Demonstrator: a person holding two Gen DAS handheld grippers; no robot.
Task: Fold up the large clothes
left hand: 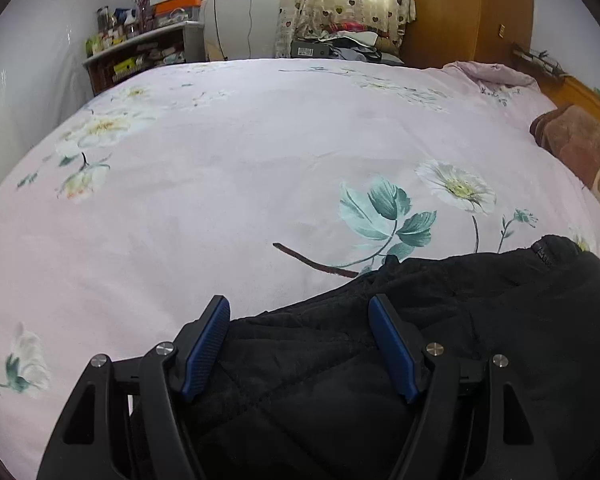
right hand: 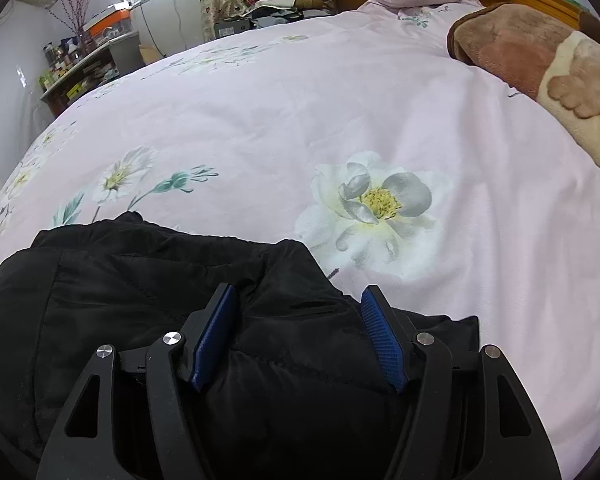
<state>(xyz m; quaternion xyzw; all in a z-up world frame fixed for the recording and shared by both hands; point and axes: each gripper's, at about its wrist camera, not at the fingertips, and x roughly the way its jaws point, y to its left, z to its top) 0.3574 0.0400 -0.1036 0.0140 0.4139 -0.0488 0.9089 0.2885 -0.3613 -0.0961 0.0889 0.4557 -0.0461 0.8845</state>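
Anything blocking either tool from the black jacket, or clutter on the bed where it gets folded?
Nothing visible. Left tool and right tool are both open, directly over the black jacket with no gap objects. The floral bedspread ahead is bare; the brown blanket lies at the far right edge, apart from the jacket.
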